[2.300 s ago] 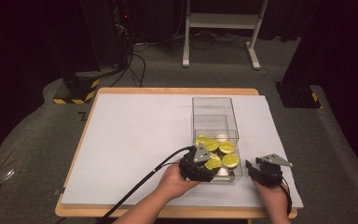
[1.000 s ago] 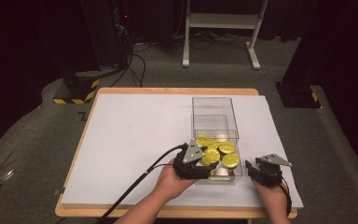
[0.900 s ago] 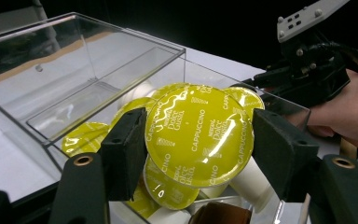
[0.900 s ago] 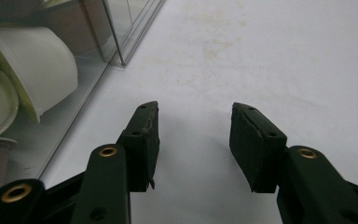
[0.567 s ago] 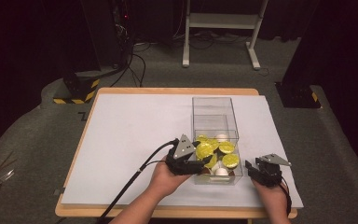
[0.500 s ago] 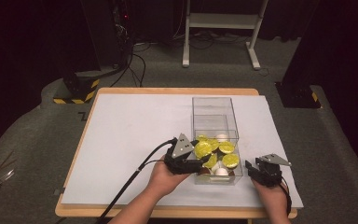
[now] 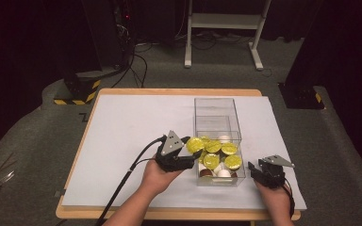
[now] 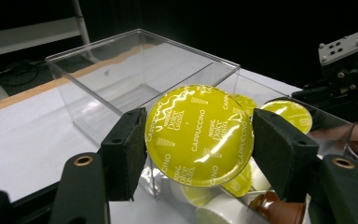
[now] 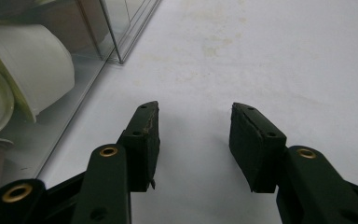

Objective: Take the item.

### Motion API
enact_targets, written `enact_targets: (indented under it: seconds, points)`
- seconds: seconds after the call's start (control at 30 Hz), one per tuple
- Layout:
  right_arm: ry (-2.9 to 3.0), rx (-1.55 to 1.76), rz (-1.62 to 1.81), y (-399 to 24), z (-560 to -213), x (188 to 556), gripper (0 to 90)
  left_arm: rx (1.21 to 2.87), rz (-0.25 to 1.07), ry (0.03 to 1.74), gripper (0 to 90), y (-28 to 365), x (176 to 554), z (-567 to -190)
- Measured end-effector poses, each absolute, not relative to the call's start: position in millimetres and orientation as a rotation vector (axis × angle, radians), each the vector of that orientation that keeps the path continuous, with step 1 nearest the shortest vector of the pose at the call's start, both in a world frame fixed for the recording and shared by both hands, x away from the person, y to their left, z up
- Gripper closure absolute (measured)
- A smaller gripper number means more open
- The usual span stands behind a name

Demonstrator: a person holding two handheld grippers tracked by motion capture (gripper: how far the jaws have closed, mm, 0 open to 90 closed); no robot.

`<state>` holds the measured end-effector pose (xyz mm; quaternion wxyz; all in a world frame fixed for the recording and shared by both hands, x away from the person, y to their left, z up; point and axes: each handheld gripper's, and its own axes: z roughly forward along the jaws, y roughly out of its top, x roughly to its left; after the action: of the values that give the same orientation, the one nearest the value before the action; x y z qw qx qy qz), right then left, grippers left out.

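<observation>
My left gripper is shut on a yellow-lidded coffee capsule and holds it just above the left wall of a clear plastic box. In the left gripper view both pads press the rim of the capsule, whose foil lid reads "cappuccino". Several more yellow, white and brown capsules lie in the near end of the box. My right gripper rests on the white table cover to the right of the box, open with nothing between its fingers.
The far half of the box holds nothing. A white capsule lies on its side behind the box wall next to my right gripper. The white cover spreads left of the box. A cable trails from the left gripper.
My left gripper has drawn back to the left and risen from among the capsules in the box, carrying one yellow capsule with it. The right gripper has stayed still.
</observation>
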<state>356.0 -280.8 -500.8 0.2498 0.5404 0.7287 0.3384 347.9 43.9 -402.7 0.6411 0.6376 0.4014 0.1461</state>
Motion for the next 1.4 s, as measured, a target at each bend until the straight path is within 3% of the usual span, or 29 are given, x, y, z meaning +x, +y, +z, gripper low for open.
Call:
enact_targets:
  seconds: [1.4]
  points:
    - [1.994, 1.478, 0.898, -280, -501, 357, 52.2, 1.37, 0.473, 1.089, 37.8, 133, 366, -418]
